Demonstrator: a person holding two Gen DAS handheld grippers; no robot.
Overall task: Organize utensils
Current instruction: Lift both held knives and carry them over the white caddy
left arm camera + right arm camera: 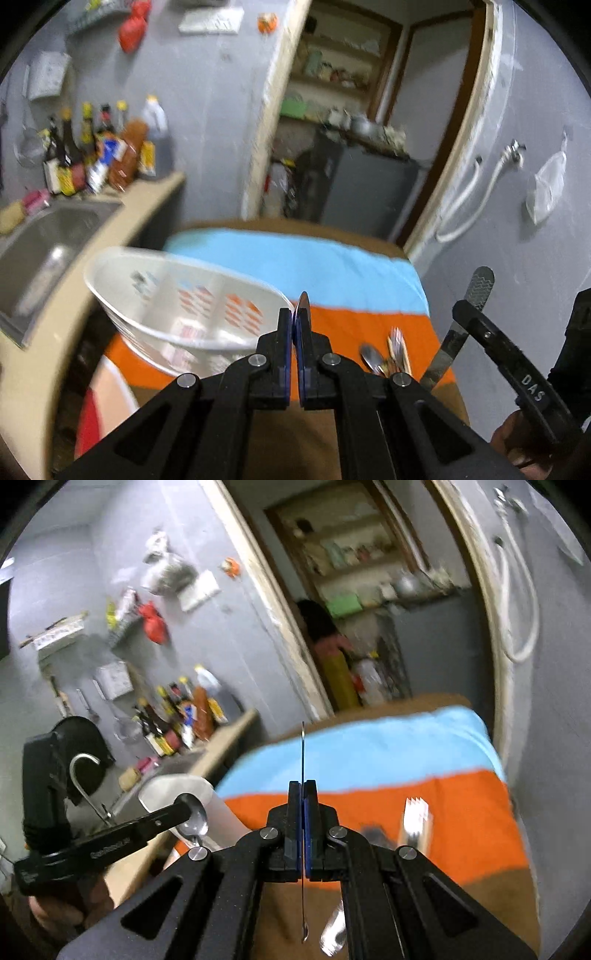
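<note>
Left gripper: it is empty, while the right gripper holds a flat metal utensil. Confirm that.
Not quite. The left gripper is not empty: its fingers are shut on a spoon, whose bowl shows plainly in the right wrist view. The rest stands: the right gripper holds a flat metal utensil.

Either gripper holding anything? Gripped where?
Left gripper pinches a spoon near its bowl; right gripper clamps a flat utensil mid-handle.

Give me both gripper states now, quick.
Left gripper: closed on a spoon.
Right gripper: closed on a flat metal utensil, type unclear.
</note>
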